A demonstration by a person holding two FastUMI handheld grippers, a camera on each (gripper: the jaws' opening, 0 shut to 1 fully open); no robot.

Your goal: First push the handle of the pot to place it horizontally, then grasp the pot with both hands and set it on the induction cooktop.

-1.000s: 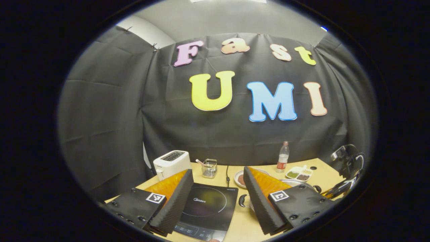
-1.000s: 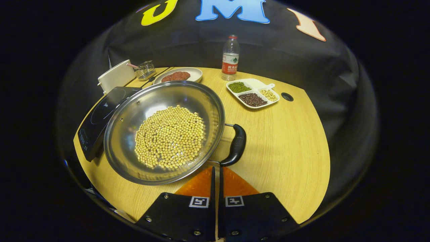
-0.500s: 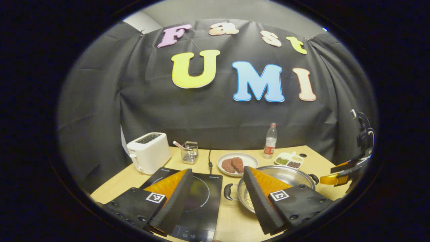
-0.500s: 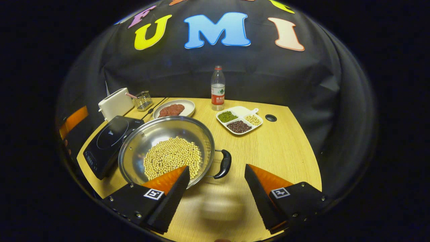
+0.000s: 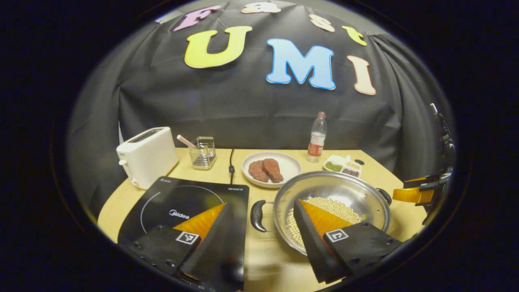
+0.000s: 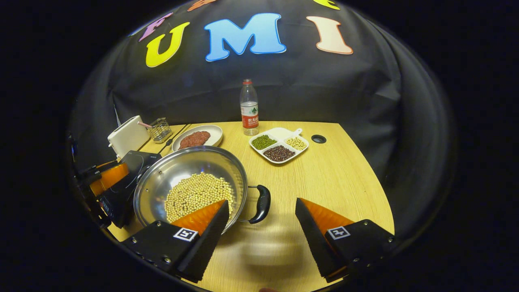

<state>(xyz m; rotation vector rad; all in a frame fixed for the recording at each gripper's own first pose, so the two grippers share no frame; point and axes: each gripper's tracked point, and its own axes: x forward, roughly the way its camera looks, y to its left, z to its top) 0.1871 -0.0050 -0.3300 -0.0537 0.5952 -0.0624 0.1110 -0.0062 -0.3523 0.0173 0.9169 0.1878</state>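
A steel pot holding soybeans sits on the wooden table, just right of the black induction cooktop. Its two black handles point left and right. My left gripper hovers open above the near-left handle, one finger over the cooktop and one over the pot's rim. In the right gripper view the pot lies at left, its right handle between the tips of my open right gripper. The cooktop lies beyond it. Each gripper appears at the other view's edge, the right gripper and the left gripper.
Along the back stand a white toaster, a wire holder, a plate of meat, a water bottle and a divided dish of beans. A cable hole marks the table's bare right side.
My right gripper went from shut by the handle to open and drew back. The left gripper view tilted down, bringing the pot and cooktop into fuller sight. The pot's handle swung rightward.
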